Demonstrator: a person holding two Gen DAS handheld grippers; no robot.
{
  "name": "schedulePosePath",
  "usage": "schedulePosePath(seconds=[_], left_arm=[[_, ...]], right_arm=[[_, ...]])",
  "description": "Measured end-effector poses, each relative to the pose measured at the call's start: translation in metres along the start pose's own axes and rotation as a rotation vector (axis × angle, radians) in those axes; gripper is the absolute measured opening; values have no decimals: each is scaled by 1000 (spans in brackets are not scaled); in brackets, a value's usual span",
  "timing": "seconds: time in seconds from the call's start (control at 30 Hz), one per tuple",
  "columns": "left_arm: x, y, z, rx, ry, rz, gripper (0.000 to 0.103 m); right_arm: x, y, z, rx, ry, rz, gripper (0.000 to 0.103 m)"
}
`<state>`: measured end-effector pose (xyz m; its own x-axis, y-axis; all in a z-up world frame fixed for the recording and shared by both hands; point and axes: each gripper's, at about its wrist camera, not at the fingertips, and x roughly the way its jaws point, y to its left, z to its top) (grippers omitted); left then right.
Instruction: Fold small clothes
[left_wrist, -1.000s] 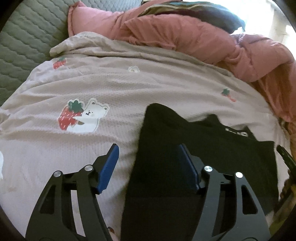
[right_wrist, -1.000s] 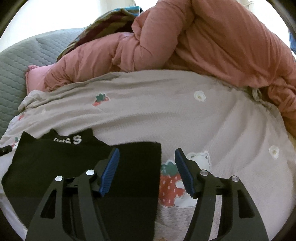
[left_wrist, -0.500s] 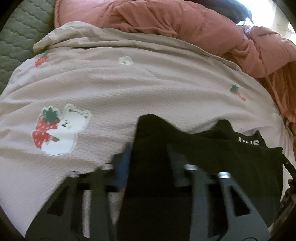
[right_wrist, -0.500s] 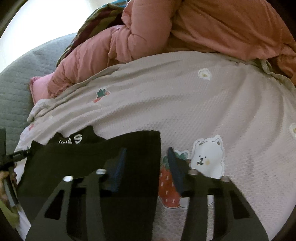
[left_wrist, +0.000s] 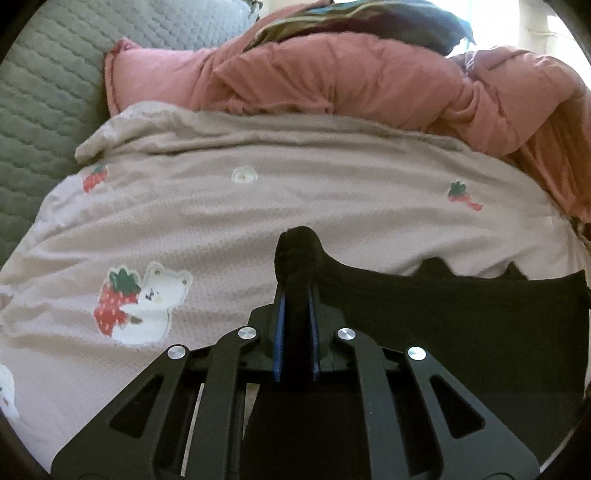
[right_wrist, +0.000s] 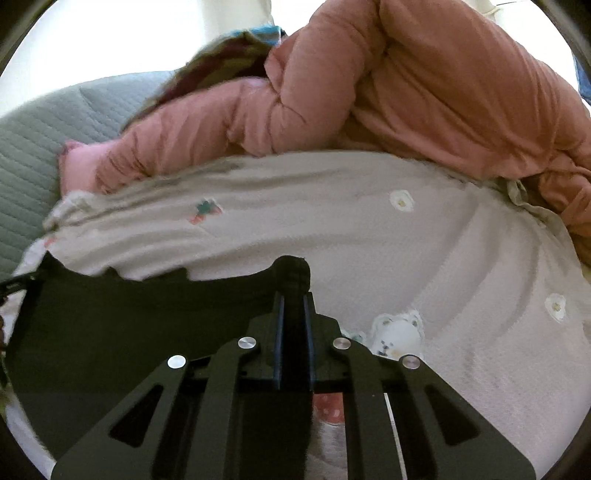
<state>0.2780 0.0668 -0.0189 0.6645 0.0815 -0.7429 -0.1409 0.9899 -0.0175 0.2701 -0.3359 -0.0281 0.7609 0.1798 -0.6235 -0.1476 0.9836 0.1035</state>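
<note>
The left gripper (left_wrist: 295, 295) is tilting downward over the bed, its jaws having just closed, now pinching one corner of the black garment (left_wrist: 461, 325) into a small bunched peak. The right gripper (right_wrist: 293, 299) is angling down likewise, jaws just closed, clenching the opposite corner. The garment is lying stretched between them on the beige blanket (left_wrist: 295, 206), near the pink quilt (left_wrist: 351, 85).
</note>
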Motion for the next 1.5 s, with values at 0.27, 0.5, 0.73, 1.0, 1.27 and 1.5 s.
schedulePosePath(seconds=[0.27, 0.5, 0.73, 1.0, 1.27, 1.5], left_arm=[[17, 14, -22, -55, 49, 17, 24], [8, 18, -34, -68, 52, 23, 35], [-13, 23, -53, -74, 41, 24, 50], [-38, 27, -68, -67, 38, 6, 61], [-58, 35, -81, -88, 39, -5, 67], [-75, 39, -88, -90, 27, -8, 75]], right_arm=[[25, 7, -12, -60, 94, -104, 21], [21, 3, -18, -53, 91, -166, 51], [3, -6, -28, -25, 113, -216, 62], [-28, 8, -39, -93, 110, -235, 75], [-59, 10, -49, -58, 108, -148, 85], [-82, 22, -53, -76, 84, -119, 92]])
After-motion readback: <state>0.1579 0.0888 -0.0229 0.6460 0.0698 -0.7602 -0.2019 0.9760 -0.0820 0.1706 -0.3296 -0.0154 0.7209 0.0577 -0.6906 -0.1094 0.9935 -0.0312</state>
